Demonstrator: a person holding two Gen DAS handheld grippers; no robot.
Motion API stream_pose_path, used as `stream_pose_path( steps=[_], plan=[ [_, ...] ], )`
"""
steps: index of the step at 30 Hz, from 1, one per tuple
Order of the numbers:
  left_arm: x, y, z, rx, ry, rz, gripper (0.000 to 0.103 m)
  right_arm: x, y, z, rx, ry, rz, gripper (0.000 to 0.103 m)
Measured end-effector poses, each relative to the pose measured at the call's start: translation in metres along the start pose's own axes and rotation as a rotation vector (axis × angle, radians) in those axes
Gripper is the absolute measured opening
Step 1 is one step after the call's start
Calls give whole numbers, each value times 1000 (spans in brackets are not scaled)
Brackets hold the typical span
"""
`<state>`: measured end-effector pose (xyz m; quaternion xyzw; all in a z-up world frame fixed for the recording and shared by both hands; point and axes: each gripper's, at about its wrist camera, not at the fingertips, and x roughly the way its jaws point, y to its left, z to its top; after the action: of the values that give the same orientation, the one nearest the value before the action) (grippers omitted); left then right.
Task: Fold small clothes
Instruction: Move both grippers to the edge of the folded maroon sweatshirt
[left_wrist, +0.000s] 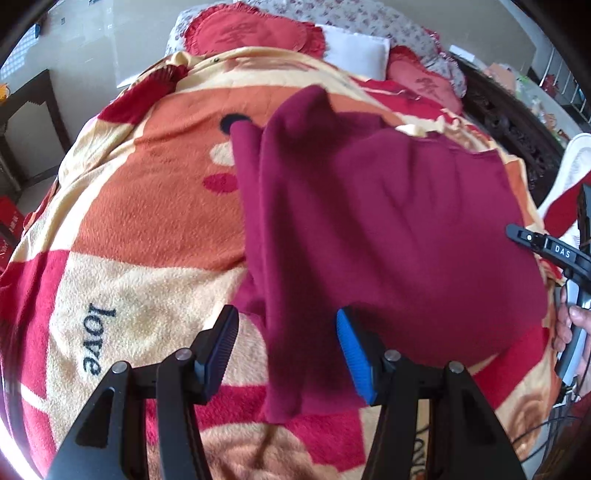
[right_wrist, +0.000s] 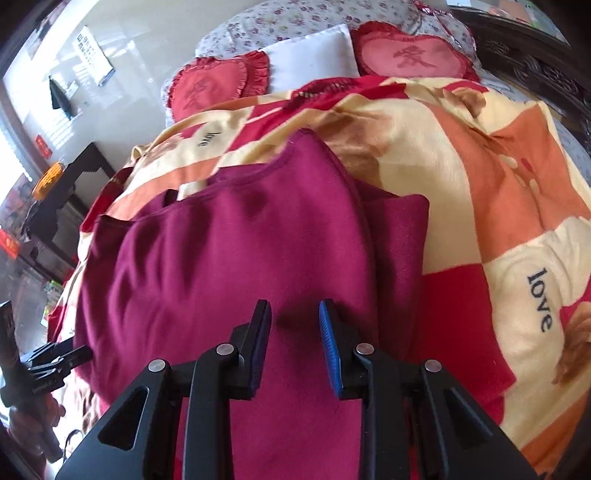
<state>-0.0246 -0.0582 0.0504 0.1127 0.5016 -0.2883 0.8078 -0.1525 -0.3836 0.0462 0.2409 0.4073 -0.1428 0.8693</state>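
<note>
Maroon fleece top (left_wrist: 388, 229) lies spread on the blanket (left_wrist: 147, 206) on the bed, filling centre and right of the left wrist frame, one narrow fold or sleeve running down to the lower centre between the left tongs (left_wrist: 286, 350). Left tongs wide open, nothing gripped; black pad at lower left, blue pad at lower centre-right, the maroon strip lying under and between them, contact with pads not clear. Right tongs (right_wrist: 293, 339) partly open, gap narrower than the left pair, holding nothing, hovering over the top (right_wrist: 229, 251) in lower centre of the right wrist frame; whether the tips touch the cloth, cannot tell. In the right wrist view the top looks folded over, a curved neckline edge at upper centre and a second layer sticking out on its right side. Blanket is orange, red and cream fleece with "love" printed on it, left of frame in the left view, right of frame in the right view. Red heart pillows (right_wrist: 218, 83) and a white pillow (right_wrist: 314, 55) at the top of the frame by the headboard. The other tongs show at the right edge of the left view (left_wrist: 554, 254) and the lower left edge of the right view (right_wrist: 55, 362), near the edge of the top
</note>
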Motion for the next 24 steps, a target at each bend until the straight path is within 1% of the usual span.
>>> stream_pose_path(
  steps=[4, 7, 10, 14, 16, 19, 24],
  plan=[
    [11, 2, -1, -5, 15, 11, 61, 13, -8, 0, -6, 12, 11, 8],
    [13, 3, 0, -5, 17, 9, 61, 9, -3, 4, -1, 29, -5, 8],
    [12, 4, 0, -5, 17, 5, 61, -3, 9, 7, -11, 5, -24, 8],
    [11, 6, 0, -17, 17, -3, 62, -9, 32, 8, -40, -6, 31, 8],
    [10, 7, -1, -27, 17, -8, 62, -6, 52, 10, -76, 4, 91, 8],
    [5, 12, -2, -58, 16, -29, 62, 3, 84, 13, -131, 8, 140, 8],
    [0, 22, -9, -127, 14, -75, 62, 32, 156, 28, -255, 19, 243, 8]
  ],
)
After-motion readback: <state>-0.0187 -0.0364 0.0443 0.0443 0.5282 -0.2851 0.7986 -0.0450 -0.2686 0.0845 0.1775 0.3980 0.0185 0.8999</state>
